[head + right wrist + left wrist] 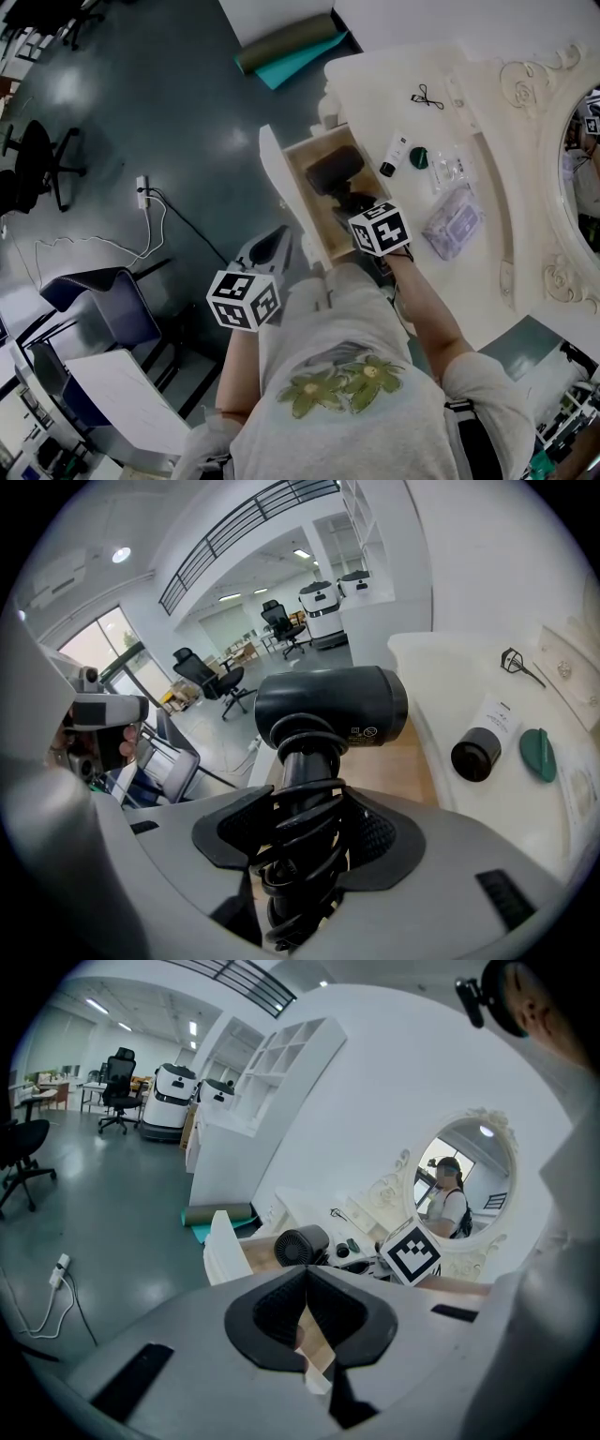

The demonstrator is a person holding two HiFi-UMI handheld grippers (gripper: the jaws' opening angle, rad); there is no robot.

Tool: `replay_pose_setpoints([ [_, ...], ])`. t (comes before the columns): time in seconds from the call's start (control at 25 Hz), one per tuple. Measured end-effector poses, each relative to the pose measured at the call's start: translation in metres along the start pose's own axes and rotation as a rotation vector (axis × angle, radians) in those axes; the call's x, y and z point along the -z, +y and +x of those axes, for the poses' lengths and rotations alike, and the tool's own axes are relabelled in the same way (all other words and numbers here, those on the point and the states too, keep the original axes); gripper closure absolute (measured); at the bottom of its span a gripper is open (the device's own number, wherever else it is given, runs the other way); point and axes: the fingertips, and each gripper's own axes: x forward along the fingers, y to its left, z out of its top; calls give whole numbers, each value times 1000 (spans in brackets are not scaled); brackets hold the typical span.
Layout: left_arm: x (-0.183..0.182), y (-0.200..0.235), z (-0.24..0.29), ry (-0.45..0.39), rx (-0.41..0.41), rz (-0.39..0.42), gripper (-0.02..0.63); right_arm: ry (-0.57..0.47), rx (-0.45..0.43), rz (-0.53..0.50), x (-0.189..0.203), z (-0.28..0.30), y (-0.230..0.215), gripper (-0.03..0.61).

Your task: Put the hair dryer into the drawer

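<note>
Hair dryer (330, 710) at the drawer (302, 202): right gripper view alone shows right claw (309, 822) clamping its cord-wrapped handle; left claw (305, 1283) closed.

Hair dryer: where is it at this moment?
In the head view's centre, the hair dryer is over the open drawer, with its cord-wrapped handle clamped in the right gripper.

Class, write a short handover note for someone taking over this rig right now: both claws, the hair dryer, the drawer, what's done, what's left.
The left claw is shut and empty, near the drawer's front.
The right claw is shut on the hair dryer by its handle, with the cord coiled round it.
The drawer is open. The dryer's head lies within its outline; whether it rests on the bottom can't be told.
Done: dryer grasped and at the drawer.
Left: set it down inside, open the right claw, withdraw.
</note>
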Motion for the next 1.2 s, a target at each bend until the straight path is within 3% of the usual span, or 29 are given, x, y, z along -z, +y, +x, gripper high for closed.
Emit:
replay_pose_setpoints([
  [1.2,17,9,10,37,3,-34,603,86,20,7,18,35,-17,351],
])
